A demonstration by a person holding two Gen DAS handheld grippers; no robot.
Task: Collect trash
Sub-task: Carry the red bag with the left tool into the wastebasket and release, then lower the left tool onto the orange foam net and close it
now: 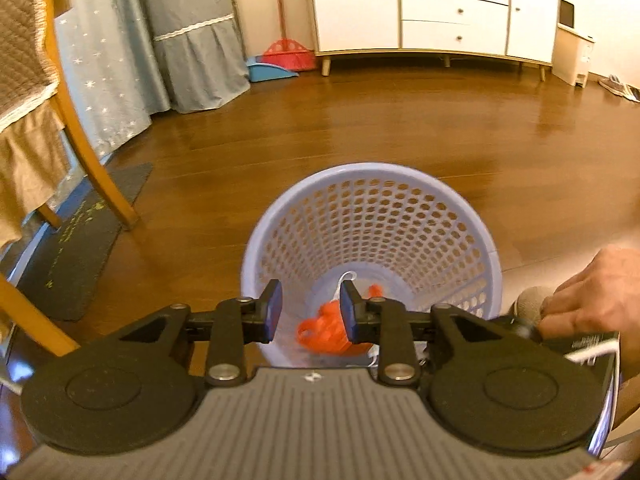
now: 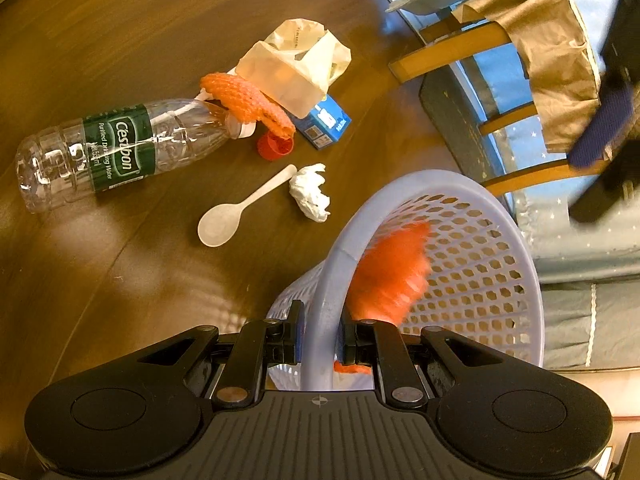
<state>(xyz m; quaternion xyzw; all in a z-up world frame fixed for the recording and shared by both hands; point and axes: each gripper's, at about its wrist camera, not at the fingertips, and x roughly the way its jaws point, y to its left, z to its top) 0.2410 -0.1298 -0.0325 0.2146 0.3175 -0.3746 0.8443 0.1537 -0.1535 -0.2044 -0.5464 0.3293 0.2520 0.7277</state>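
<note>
Orange netting [image 2: 386, 276] drops into our basket [image 2: 460, 196]; left gripper [image 1: 310, 312] parted, empty; right gripper [image 2: 320, 342] clamps the rim.

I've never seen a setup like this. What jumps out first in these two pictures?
The lilac basket, on the wood floor by a chair, with an orange net blurred inside it. The right tool is clamped on its rim; the left tool hangs open above it. On the floor to the left lies a litter pile: a clear bottle, white spoon, crumpled tissue and paper bag.
</note>
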